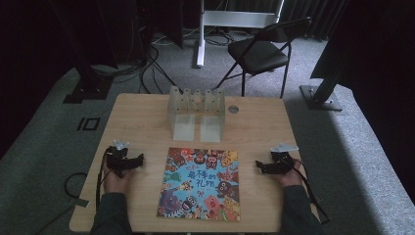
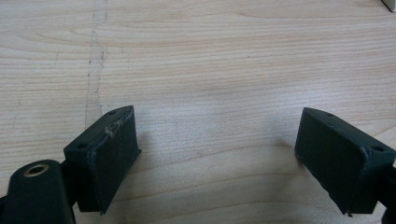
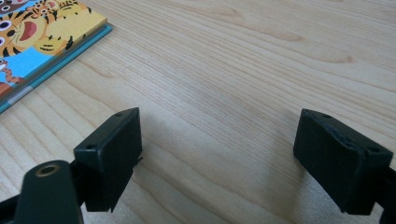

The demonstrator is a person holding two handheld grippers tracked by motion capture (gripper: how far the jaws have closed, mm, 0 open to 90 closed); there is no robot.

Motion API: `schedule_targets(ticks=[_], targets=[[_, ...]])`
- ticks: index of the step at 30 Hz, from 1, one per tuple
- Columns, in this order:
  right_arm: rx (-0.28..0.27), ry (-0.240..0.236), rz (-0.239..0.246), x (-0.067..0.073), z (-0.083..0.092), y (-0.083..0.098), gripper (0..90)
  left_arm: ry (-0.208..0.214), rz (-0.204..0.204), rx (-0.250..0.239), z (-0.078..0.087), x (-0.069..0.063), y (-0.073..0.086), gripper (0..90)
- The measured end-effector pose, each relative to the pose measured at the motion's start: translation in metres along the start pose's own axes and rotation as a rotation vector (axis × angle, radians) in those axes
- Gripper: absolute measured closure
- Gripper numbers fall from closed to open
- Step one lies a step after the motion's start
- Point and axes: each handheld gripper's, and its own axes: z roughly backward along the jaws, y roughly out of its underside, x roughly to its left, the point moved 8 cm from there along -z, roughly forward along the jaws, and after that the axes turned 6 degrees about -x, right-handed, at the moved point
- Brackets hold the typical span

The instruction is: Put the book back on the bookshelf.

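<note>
A colourful picture book point(image 1: 201, 183) with cartoon animals lies closed and flat on the wooden table point(image 1: 137, 122), between my two hands. My left gripper point(image 1: 140, 159) rests on the table to the book's left, jaws wide apart with bare wood between them point(image 2: 217, 140). My right gripper point(image 1: 258, 165) sits on the table to the book's right, also open and holding nothing point(image 3: 217, 140). In the right gripper view a corner of the book point(image 3: 42, 42) lies at the upper left, a short way from the jaws.
A clear plastic rack point(image 1: 196, 112) with several upright dividers stands at the table's far middle, beside a small round grey disc point(image 1: 233, 109). Behind the table are a black folding chair point(image 1: 264, 49), cables and stand legs on the carpet.
</note>
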Motion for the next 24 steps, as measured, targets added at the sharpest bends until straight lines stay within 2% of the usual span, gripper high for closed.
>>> schedule_targets(ticks=[5,8,13,15,18,20,24], targets=[[-0.001,-0.002,0.002,0.0000,-0.0002,-0.0002,15.3,-0.003,0.002,0.000,0.0001,-0.0002,0.0001,13.4],[-0.001,-0.003,0.003,0.0000,-0.0003,-0.0002,15.1,-0.028,0.021,0.000,0.0028,-0.0013,0.0018,15.2],[0.001,-0.005,0.005,0.0005,-0.0007,-0.0003,14.3,-0.030,0.022,-0.001,0.0033,-0.0016,0.0022,15.2],[0.001,-0.005,0.005,0.0006,-0.0008,-0.0003,14.1,-0.025,0.019,-0.002,0.0043,-0.0026,0.0031,15.2],[0.002,-0.004,0.003,0.0017,-0.0012,-0.0006,13.6,0.019,-0.017,0.003,0.0070,-0.0067,0.0051,15.0],[0.003,-0.008,0.005,0.0027,-0.0013,-0.0006,13.6,0.034,-0.030,0.008,0.0080,-0.0076,0.0057,15.0],[0.004,-0.012,0.010,0.0053,-0.0015,-0.0010,14.3,0.041,-0.037,0.006,0.0085,-0.0077,0.0062,15.1]])
